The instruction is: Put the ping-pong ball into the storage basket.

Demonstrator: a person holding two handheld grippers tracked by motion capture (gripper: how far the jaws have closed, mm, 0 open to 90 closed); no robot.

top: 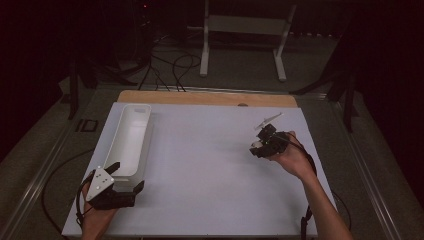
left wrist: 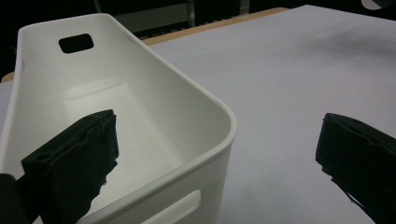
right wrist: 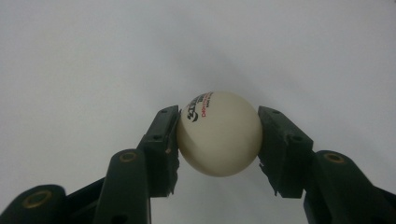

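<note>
From above, a white sheet (top: 210,165) covers the table, and a long white bin (top: 129,141) lies along its left side, running from near to far. The left gripper (top: 127,177) sits at the near-left corner, right at the bin's near end, one jaw over the bin and the other just outside the near wall, nothing clamped between them. Over on the right side, well apart from the bin, the right gripper (top: 259,146) hangs above the sheet, held in a hand (top: 290,157); the ball is too small to pick out from up here. Now the left gripper view: the jaws stand wide apart, the left one over the inside of the bin (left wrist: 140,93), the right one out over bare sheet (left wrist: 289,84), the bin's near corner between them and untouched. And the right gripper view: there it is, a cream ball (right wrist: 219,133) with printed lettering, squeezed between both pads, the right gripper (right wrist: 218,135) clenched on it, plain white sheet behind.
</note>
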